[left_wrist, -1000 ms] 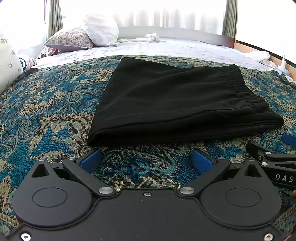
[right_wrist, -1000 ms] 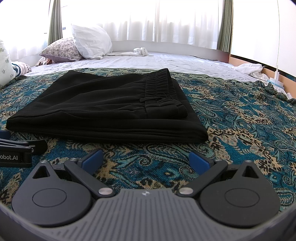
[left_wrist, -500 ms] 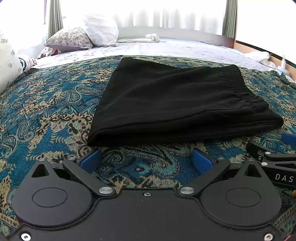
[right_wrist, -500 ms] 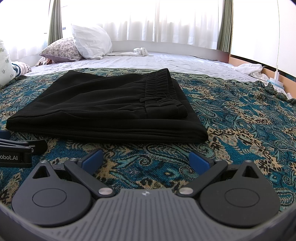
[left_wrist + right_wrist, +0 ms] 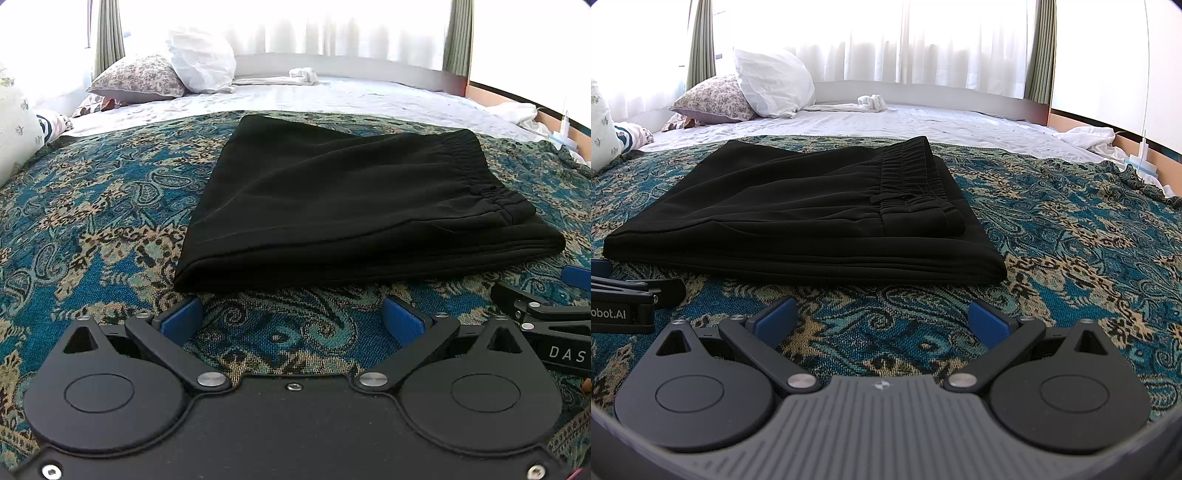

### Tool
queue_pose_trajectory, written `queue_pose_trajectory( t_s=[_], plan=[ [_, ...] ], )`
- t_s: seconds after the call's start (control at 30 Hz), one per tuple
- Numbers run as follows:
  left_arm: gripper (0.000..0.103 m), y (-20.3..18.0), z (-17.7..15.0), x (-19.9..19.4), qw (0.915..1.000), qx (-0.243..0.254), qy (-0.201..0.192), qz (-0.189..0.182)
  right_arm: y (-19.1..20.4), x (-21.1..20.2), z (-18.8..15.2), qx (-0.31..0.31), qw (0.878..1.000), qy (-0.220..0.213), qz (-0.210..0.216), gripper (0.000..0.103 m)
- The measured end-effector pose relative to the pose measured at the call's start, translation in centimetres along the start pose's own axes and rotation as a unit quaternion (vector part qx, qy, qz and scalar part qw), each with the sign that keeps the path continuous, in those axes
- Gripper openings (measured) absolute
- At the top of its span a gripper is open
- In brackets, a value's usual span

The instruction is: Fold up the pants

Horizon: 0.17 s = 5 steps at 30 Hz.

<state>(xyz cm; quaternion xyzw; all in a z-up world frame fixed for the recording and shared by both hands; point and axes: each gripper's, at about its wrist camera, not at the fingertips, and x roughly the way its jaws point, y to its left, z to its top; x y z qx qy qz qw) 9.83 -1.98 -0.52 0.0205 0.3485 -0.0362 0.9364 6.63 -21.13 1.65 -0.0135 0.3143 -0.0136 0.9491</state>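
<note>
Pants: black pants [image 5: 354, 206] lie folded into a flat rectangle on the patterned blue bedspread [image 5: 92, 221], several layers showing along the near edge; the elastic waistband [image 5: 916, 184] sits on top toward the right side of the stack.
Left gripper: the left gripper [image 5: 291, 317] rests low over the bedspread just short of the pants' near edge; its jaws stand wide apart with nothing between them but cloth pattern, and its blue pads [image 5: 183, 319] are clear of the pants.
Right gripper: the right gripper [image 5: 882, 317] sits just short of the near edge of the pants, toward their right corner; its jaws are spread wide and hold nothing.
Gripper spacing: the two tools lie side by side, each showing at the edge of the other's view, near but apart.
Bed: beyond the bedspread a white sheet [image 5: 923, 122] covers the rest of the bed.
Pillows: a white pillow [image 5: 772, 85] leans on a floral pillow [image 5: 713, 99] at the far left.
Far cloth: a small crumpled white cloth [image 5: 871, 101] lies near the headboard.
Window: bright curtains [image 5: 886, 40] hang behind the bed.
</note>
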Motion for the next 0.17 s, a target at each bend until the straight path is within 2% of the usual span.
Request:
queue_pose_trajectory(
  t_s=[0.17],
  plan=[
    [0.103,0.05,-0.03,0.01,1.0000,0.000,0.000,0.000,0.00,0.02,0.00,0.000,1.000,0.000,0.000,0.103]
  ],
)
